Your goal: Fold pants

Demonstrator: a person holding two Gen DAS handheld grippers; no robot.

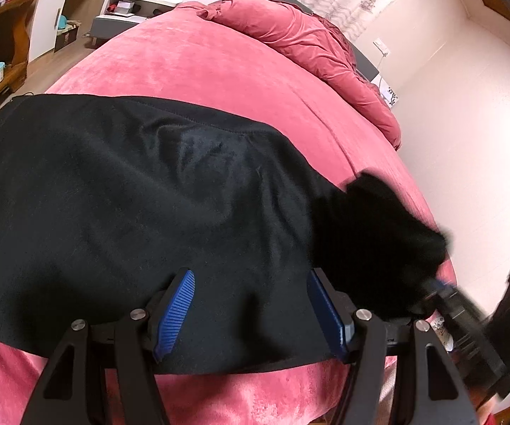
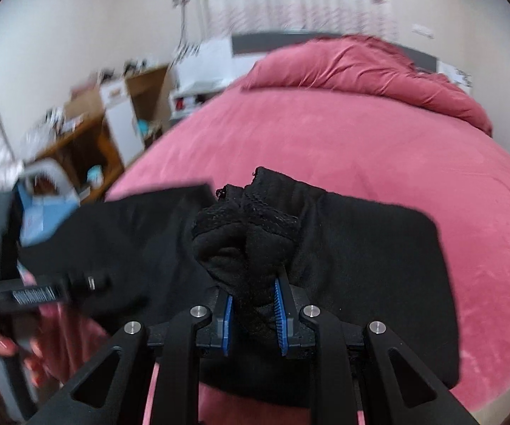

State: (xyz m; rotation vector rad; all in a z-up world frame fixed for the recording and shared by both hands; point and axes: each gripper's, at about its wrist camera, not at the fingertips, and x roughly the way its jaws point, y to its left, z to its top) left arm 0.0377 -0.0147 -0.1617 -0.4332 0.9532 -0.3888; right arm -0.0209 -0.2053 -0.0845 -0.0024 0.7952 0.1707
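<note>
Black pants (image 1: 130, 219) lie spread across the near part of a pink bed (image 1: 201, 71). My left gripper (image 1: 251, 315) is open, its blue pads (image 1: 177, 315) wide apart just above the pants' near edge, holding nothing. My right gripper (image 2: 253, 318) is shut on a bunched end of the pants (image 2: 247, 248), lifted off the rest of the cloth (image 2: 361, 248). It shows blurred at the right of the left wrist view (image 1: 460, 315), with the lifted cloth (image 1: 379, 226) above it. The left gripper also shows blurred at the left of the right wrist view (image 2: 42, 290).
A rumpled pink duvet (image 1: 308, 42) lies at the head of the bed. Wooden shelves and a white cabinet (image 1: 45, 17) stand to the left. A pale wall (image 1: 467, 124) runs along the right. The bed's near edge (image 1: 255, 396) is just below the left gripper.
</note>
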